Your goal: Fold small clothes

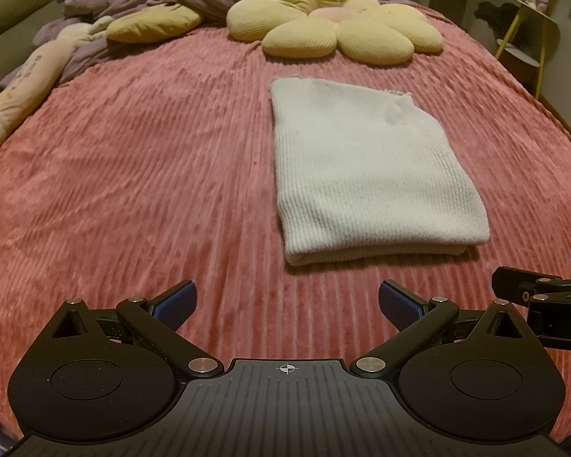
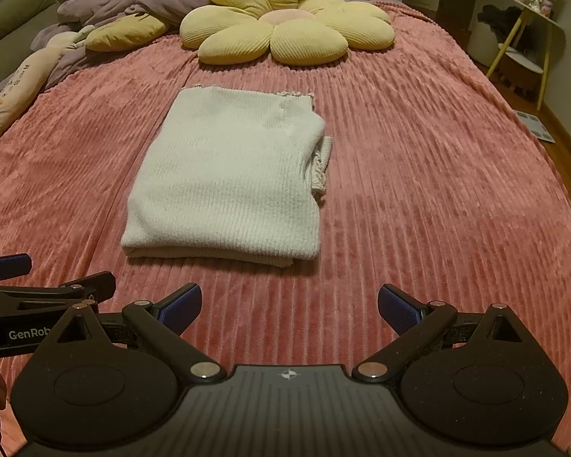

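A white ribbed knit garment (image 2: 228, 175) lies folded into a neat rectangle on the pink corduroy bedspread (image 2: 418, 190), its folded edge nearest the cameras and a ruffled hem at the far end (a bit of cuff pokes out on its right side). The left gripper (image 1: 287, 302) hangs just short of the garment with its blue-padded fingers spread wide, holding nothing. The right gripper (image 2: 289, 306) sits beside it, equally splayed and empty. Farther up the bed rest a yellow flower-shaped cushion (image 2: 285, 26), a rumpled purple duvet (image 2: 141, 3) and a long plush toy (image 1: 26, 87).
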The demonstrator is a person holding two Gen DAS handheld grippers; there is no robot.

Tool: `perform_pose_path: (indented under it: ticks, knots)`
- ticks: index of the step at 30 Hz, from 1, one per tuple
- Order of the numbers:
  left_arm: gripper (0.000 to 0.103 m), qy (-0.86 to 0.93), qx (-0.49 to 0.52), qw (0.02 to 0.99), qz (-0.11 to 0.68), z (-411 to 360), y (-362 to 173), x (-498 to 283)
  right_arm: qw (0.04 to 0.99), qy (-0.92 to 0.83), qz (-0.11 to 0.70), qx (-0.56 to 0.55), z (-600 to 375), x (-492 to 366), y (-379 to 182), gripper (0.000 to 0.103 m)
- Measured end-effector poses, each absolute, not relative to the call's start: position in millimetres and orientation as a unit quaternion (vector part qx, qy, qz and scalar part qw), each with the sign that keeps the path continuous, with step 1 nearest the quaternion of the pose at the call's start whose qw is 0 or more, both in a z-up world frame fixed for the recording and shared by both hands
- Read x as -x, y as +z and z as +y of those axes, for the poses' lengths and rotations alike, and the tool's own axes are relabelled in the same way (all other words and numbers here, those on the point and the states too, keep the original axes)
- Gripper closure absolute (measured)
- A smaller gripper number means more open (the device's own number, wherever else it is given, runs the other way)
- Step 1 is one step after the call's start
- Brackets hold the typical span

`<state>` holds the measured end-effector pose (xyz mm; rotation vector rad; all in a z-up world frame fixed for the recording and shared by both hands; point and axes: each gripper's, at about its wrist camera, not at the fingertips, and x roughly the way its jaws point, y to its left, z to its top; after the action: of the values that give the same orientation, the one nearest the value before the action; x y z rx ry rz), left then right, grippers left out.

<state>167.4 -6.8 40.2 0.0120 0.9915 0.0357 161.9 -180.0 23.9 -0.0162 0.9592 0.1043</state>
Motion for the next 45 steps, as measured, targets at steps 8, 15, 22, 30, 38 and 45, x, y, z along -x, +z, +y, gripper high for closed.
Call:
perform_pose_path:
  ticks: [8, 15, 22, 30, 38, 45]
  knots:
    - [0.0, 0.018, -0.005, 0.879, 0.476, -6.0, 39.2, -167.6, 0.887, 0.052, 0.459, 0.006, -181.1, -161.3, 24.3, 0.004]
    - [0.0, 0.017, -0.005, 0.88, 0.475, -5.9, 38.3, -166.9, 0.888, 0.05, 0.457, 0.002, -182.5, -161.0, 24.3, 0.004]
    - [0.0, 0.017, -0.006, 0.88, 0.474, -5.8, 38.3, -166.6, 0.888, 0.049, 0.458, 0.002, -183.0, -161.0, 24.1, 0.004]
    - [0.0, 0.017, -0.009, 0.881, 0.472, -6.7, 38.2, -166.3, 0.889, 0.05, 0.456, 0.002, -183.3, -160.7, 23.7, 0.004]
    - [0.0, 0.015, -0.008, 0.881, 0.472, -7.4, 38.1, -165.9, 0.889, 0.049, 0.455, 0.002, -183.6, -160.3, 24.4, 0.004]
    - [0.0, 0.016, -0.009, 0.881, 0.473, -8.6, 38.2, -165.7, 0.889, 0.048, 0.455, 0.001, -183.8, -159.8, 24.6, 0.004]
